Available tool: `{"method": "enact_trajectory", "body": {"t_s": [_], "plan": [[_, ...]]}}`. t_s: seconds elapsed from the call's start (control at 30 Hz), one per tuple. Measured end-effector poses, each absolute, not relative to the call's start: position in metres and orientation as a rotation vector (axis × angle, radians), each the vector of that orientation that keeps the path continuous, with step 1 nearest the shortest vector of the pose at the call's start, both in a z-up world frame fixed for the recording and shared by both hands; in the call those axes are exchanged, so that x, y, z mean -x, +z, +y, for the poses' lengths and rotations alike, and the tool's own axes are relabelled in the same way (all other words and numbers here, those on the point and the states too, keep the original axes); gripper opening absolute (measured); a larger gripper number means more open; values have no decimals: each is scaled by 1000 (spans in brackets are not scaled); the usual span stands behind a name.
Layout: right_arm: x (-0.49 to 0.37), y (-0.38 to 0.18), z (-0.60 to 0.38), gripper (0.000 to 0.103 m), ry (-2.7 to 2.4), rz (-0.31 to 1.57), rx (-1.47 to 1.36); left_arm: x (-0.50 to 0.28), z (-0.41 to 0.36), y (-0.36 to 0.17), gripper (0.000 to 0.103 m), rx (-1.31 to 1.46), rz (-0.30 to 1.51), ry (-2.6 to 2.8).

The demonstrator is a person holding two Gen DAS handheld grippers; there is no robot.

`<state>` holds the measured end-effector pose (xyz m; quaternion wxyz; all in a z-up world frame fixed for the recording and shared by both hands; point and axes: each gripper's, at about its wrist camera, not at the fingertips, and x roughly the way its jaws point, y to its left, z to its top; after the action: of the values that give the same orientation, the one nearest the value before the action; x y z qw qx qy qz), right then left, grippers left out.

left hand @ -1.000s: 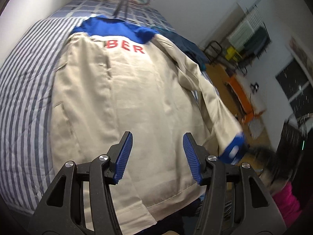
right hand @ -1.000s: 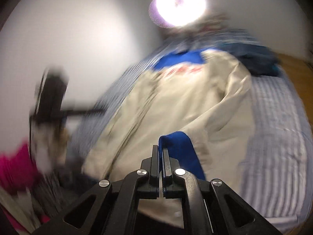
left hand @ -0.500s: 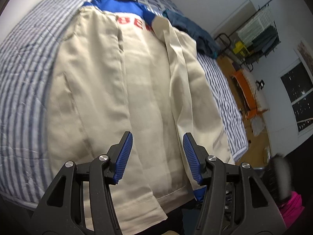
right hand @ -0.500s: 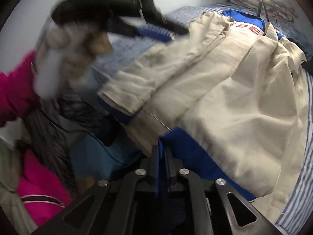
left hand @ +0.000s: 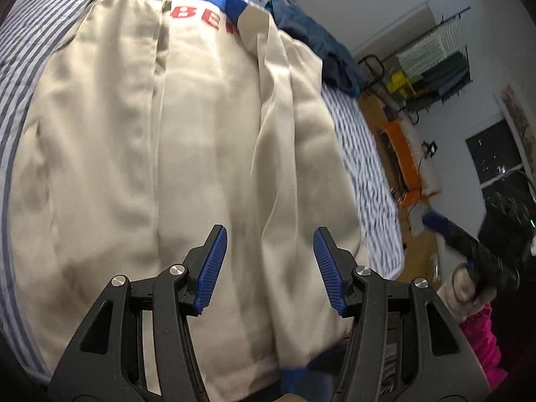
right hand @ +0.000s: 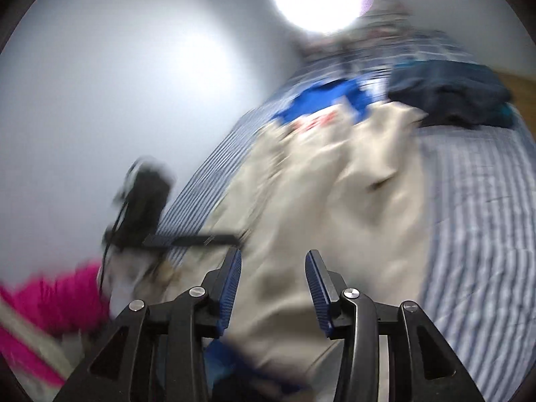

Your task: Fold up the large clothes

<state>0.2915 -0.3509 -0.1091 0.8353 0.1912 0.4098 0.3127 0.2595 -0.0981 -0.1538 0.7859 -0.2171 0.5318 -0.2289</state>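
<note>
We are working over a striped bedspread (left hand: 361, 154); the smooth beige jacket (left hand: 187, 154) is lying flat; left gripper (left hand: 269, 268) is gaping empty, right gripper (right hand: 273, 289) has just been opening, empty.

Ahead of the left gripper (left hand: 269, 268), the jacket (left hand: 207, 154) is matt beige cloth; its pads (left hand: 211, 268) are ribbed blue rubber; striped cloth bedsheet (left hand: 365, 167) to its right.

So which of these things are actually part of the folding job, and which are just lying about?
Part of the job:
- beige jacket
- left hand-held gripper, open
- right hand-held gripper, open, jaws just opening

Just lying about:
- dark blue garment
- striped bedcover
- orange furniture
</note>
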Motion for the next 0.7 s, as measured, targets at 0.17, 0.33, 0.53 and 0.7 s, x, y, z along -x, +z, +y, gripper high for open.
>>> {"method": "enact_trajectory", "body": {"t_s": [0.17,0.33,0.53,0.7], "plan": [[-364,-119,-379,63,520,837,-487,-293,-108,-153,55,489,1136,-519],[-429,-145,-395,63,434,861,-603,-320,-123,-163,55,478,1157,-533],[-491,-179,-400,63,400,870,-733,-340,-132,-179,53,485,1164,-543],[-530,-197,-394,63,387,889,-774,-348,-136,-183,6,457,1161,-562]]}}
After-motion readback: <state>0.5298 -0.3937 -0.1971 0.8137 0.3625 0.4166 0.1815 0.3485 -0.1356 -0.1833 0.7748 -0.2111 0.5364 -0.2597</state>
